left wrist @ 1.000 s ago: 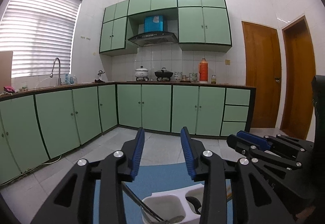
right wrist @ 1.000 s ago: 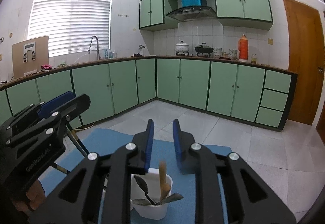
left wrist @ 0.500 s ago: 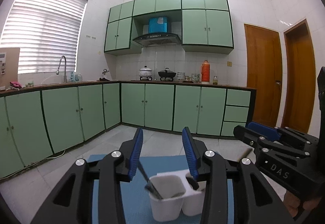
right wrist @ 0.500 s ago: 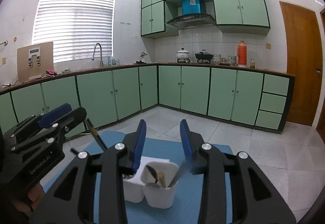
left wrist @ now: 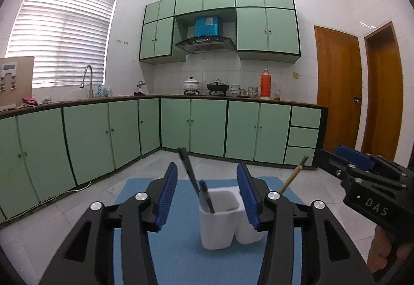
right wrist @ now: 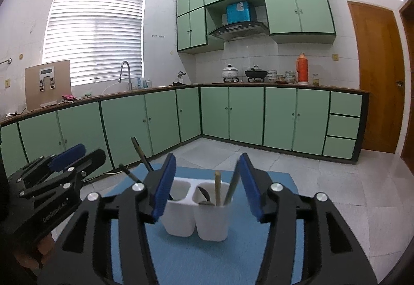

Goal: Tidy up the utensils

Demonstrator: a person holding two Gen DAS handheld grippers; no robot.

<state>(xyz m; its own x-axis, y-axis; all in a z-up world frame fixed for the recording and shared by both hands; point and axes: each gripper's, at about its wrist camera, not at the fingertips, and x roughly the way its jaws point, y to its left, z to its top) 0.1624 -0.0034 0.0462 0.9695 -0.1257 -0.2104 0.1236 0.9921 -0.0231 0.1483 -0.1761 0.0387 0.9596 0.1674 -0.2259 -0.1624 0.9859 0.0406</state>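
Left gripper (left wrist: 207, 197) nearest the lens in its own view: blue-padded jaws opening, set moderately wide, nothing pressed between the pads; the white holder sits beyond the gap, not touched. Right gripper (right wrist: 207, 188) likewise: jaws opening, about as wide, pads clear of everything, the holder framed between them but further off. Each gripper shows at the edge of the other's view, carried by a hand (left wrist: 383, 251) at the lower right in the left wrist view. The white two-compartment utensil holder (right wrist: 196, 215) stands upright on a blue mat (right wrist: 258, 246); the mat lies on the pale tiled floor (right wrist: 349, 194). In the right wrist view the right compartment holds a wooden-handled utensil (right wrist: 217, 188), a grey handle leaning right and a dark spoon bowl low inside. The left compartment holds dark-handled utensils (right wrist: 141, 153) leaning out to the left; how many I cannot tell, as the gripper finger covers their lower ends. From the left wrist view a dark handle (left wrist: 187, 168) slants up and left out of the near compartment, and a wooden handle tip (left wrist: 295, 176) pokes up behind the right finger. Further back, green base cabinets (right wrist: 245, 114) run along two walls under a dark worktop (right wrist: 258, 83) carrying a tap (right wrist: 125, 73), two pots (right wrist: 243, 73) and an orange flask (right wrist: 302, 69). Beyond, wall cabinets, range hood (right wrist: 238, 29), blinded window (right wrist: 93, 34), wooden door (right wrist: 377, 73).
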